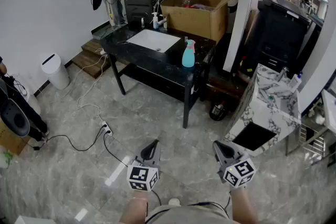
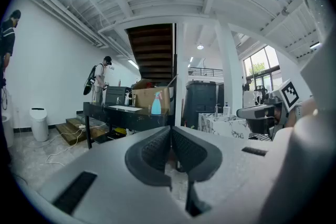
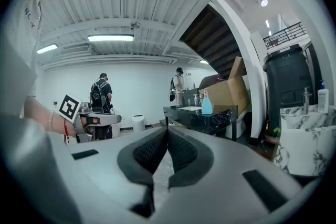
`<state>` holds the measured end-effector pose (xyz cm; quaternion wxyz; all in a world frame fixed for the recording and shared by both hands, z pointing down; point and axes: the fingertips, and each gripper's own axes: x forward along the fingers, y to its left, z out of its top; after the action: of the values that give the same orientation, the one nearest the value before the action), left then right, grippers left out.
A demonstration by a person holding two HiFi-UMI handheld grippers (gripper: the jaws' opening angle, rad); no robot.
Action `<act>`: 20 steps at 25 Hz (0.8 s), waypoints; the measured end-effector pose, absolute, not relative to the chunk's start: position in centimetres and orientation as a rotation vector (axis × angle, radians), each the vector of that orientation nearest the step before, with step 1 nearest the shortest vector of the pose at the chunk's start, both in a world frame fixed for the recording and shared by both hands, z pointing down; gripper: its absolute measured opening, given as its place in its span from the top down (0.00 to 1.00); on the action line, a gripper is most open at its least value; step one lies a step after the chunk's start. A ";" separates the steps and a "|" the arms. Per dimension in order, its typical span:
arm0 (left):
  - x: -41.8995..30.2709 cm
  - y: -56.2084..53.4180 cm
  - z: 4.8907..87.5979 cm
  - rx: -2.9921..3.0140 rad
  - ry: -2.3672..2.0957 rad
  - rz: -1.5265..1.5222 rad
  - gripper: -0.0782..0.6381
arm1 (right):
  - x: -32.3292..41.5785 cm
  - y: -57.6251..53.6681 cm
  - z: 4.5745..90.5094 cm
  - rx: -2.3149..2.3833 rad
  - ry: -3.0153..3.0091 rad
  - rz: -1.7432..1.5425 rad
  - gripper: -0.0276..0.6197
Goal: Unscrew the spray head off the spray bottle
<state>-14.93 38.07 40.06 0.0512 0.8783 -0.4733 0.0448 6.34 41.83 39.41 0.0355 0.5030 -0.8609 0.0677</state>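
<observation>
One blue spray bottle (image 1: 188,54), upright on one dark table (image 1: 157,63). My left gripper (image 1: 151,145) and right gripper (image 1: 219,147): fingers pressed together, pinching nothing. Spray head too small to detail.

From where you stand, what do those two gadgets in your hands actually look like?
Both have light grey plastic bodies. The left gripper and right gripper each end in dark, pointed jaws lined with ribbed pads. Each carries a white cube printed with black square markers.

Left gripper (image 1: 150,150) and right gripper (image 1: 222,150) held level, fingers closed, empty.
</observation>
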 end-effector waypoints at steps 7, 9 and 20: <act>-16.0 37.3 40.8 2.675 -1.433 0.131 0.88 | 5.9 41.4 39.4 1.571 -2.626 0.196 0.95; -15.9 36.8 40.9 2.680 -1.427 0.135 0.88 | 5.9 41.1 39.5 1.580 -2.621 0.205 0.95; -16.2 31.5 41.2 2.648 -1.461 0.122 0.88 | 5.8 34.7 40.8 1.553 -2.632 0.219 0.95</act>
<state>-16.21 31.52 41.24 0.0575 0.8734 -0.4820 0.0404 5.78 34.74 40.81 0.0390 0.5064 -0.8584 0.0714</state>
